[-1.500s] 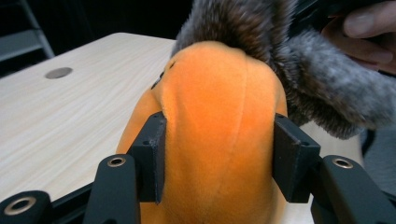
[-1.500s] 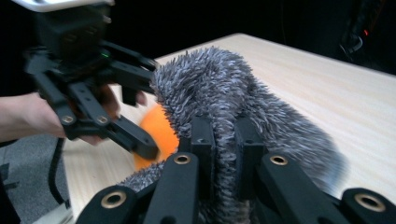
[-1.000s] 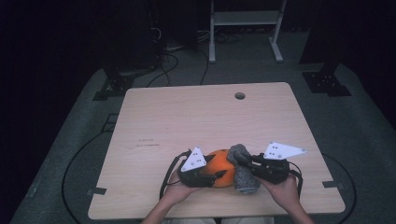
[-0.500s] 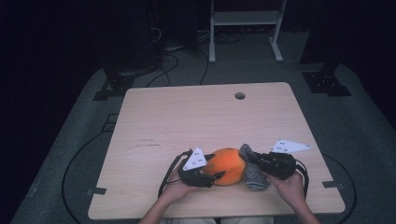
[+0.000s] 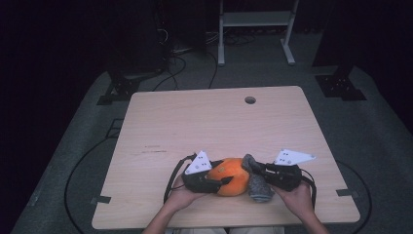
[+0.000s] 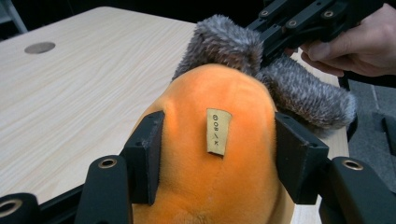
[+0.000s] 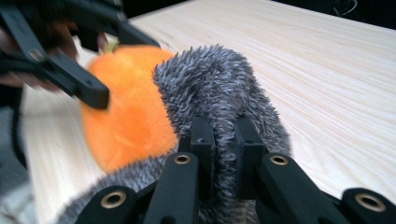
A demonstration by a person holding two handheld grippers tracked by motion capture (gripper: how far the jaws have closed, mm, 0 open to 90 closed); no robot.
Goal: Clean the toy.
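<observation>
An orange plush toy (image 5: 230, 174) with a grey furry part (image 5: 258, 187) lies near the table's front edge. My left gripper (image 5: 221, 181) comes in from the left. Its jaws have just been closing and now press on both sides of the orange body (image 6: 219, 88), which bears a small tan label (image 6: 218, 131). My right gripper (image 5: 254, 168) reaches in from the right and is shut on a fold of the grey fur (image 7: 210, 79), with the orange body (image 7: 126, 107) behind it. The right gripper and the hand holding it appear past the grey fur (image 6: 224, 42) in the left gripper view.
The wooden table (image 5: 204, 122) has a round hole (image 5: 250, 100) near its far edge. A white metal frame (image 5: 255, 19) and black stand feet (image 5: 341, 85) sit on the floor beyond it. Cables (image 5: 185, 63) run across the floor.
The grey fur has shifted slightly to the right and towards the front edge. Both hands stay in about the same place beside the toy.
</observation>
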